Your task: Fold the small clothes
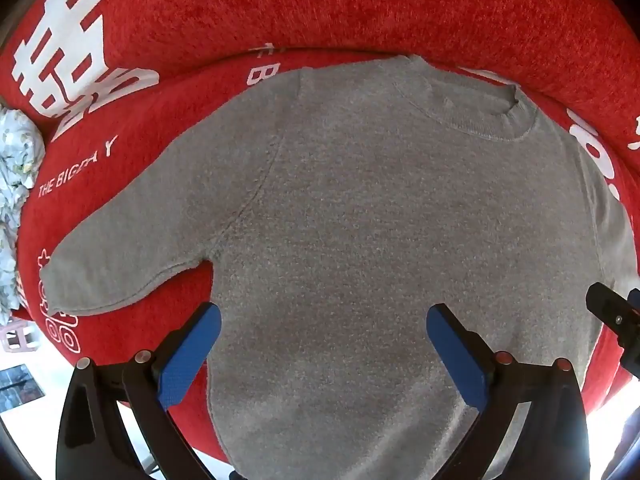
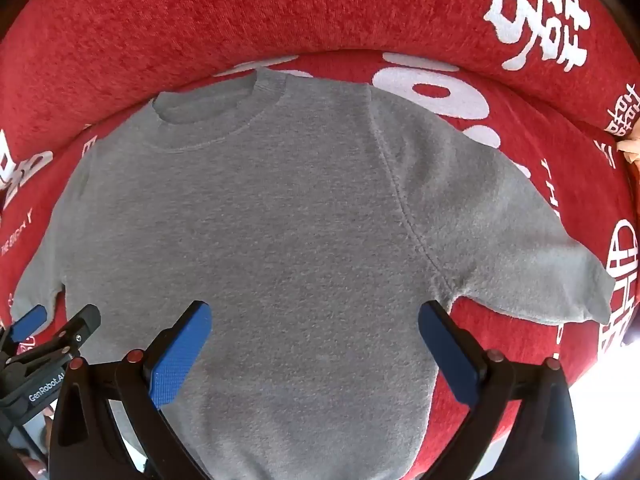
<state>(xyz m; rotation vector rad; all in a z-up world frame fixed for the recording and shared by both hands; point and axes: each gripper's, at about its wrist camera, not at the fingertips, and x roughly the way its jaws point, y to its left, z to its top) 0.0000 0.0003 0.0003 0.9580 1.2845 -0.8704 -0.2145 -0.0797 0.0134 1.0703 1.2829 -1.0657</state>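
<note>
Our left gripper (image 1: 323, 330) with blue-padded fingers (image 1: 190, 356) hangs spread wide over the lower body of the small grey knit sweater (image 1: 360, 220), grasping nothing. Our right gripper (image 2: 314, 328) is spread wide too, above the same hem area. The sweater lies flat, neckline away from us, on the red cover with white lettering (image 1: 320, 4).

Grey sweater (image 1: 360, 220) lies flat on red sofa (image 1: 320, 4) w/ white lettering, neck at far side, one sleeve out to the left. Left tongs (image 1: 324, 320) wide open over its lower body. Right tongs' tip (image 1: 616, 316) at right edge.
</note>
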